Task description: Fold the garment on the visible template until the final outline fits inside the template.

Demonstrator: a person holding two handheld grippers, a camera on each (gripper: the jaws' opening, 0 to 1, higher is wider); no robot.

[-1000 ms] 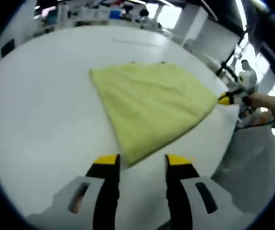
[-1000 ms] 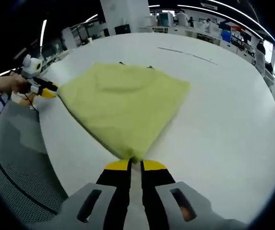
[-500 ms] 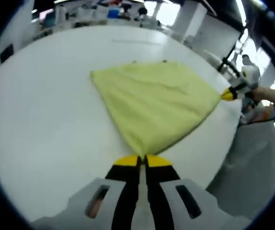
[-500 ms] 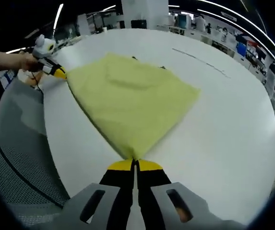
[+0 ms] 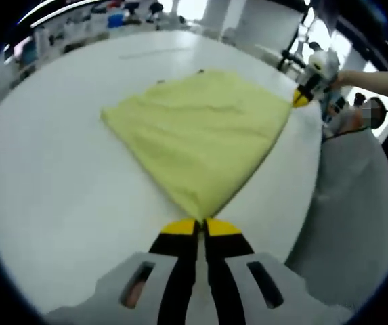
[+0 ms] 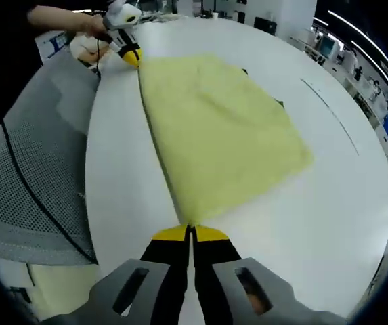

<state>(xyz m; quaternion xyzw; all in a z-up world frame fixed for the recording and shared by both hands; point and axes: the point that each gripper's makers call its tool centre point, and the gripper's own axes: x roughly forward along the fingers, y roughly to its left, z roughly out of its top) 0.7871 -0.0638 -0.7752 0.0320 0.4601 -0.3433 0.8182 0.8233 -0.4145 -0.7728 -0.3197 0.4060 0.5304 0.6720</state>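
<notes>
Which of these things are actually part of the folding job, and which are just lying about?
Part of the job:
yellow garment
left gripper
right gripper
white table

Lying about:
grey mesh fabric beside the table
background benches

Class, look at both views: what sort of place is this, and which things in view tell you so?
Probably a lab or workshop hall: a large white table holds a yellow garment, and rows of benches with equipment stand behind it.
</notes>
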